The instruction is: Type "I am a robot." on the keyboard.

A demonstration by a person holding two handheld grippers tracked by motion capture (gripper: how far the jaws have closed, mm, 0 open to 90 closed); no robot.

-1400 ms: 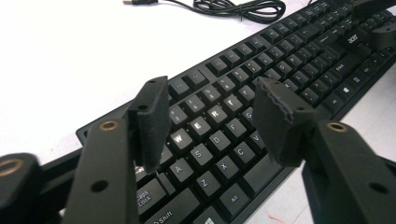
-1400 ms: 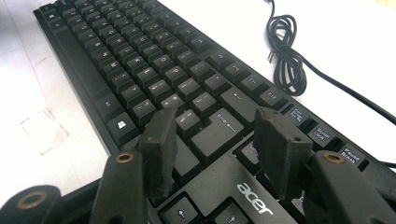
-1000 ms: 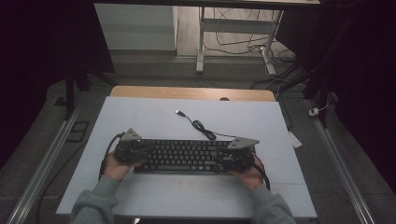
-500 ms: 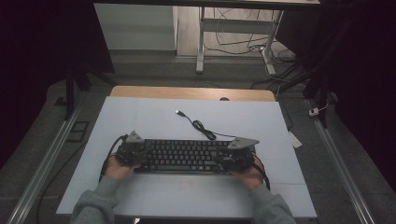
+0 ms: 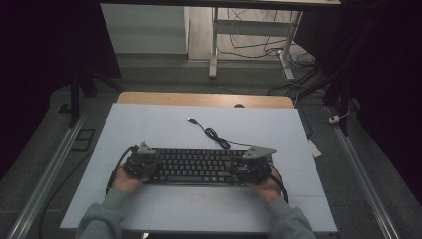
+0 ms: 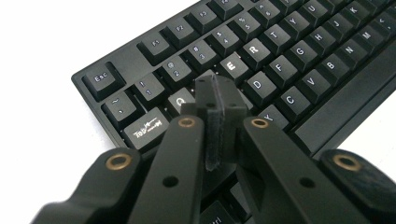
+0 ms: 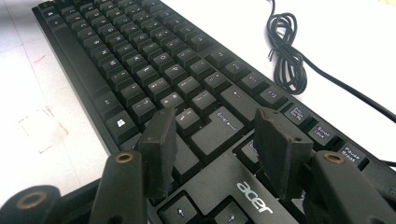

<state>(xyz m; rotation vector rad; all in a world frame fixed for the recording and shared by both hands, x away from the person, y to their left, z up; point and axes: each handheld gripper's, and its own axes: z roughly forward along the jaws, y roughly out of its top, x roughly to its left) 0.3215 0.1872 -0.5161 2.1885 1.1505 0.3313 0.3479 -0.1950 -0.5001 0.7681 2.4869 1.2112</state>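
A black Acer keyboard (image 5: 196, 167) lies across the near middle of the white table (image 5: 149, 124). Its cable (image 5: 219, 139) coils behind it and ends in a USB plug (image 5: 190, 120). My left gripper (image 5: 142, 163) hovers at the keyboard's left end. In the left gripper view that gripper (image 6: 217, 100) is shut, pads pressed together with nothing between them, its tip just over the keys beside Q (image 6: 179, 100). My right gripper (image 5: 249, 167) is over the keyboard's right end. In the right gripper view it (image 7: 217, 140) stands open above the Enter key (image 7: 224, 125), and the keyboard (image 7: 140, 60) stretches away behind.
A wooden strip (image 5: 204, 98) edges the table's far side. Metal rails (image 5: 358, 169) run along both sides on the grey floor. A desk frame with loose cables (image 5: 249, 45) stands beyond the table. Faint red marks (image 7: 42, 123) show on the table in front of the keyboard.
The left gripper has edged slightly right over the keyboard's left end. The right gripper and the keyboard have stayed where they were.
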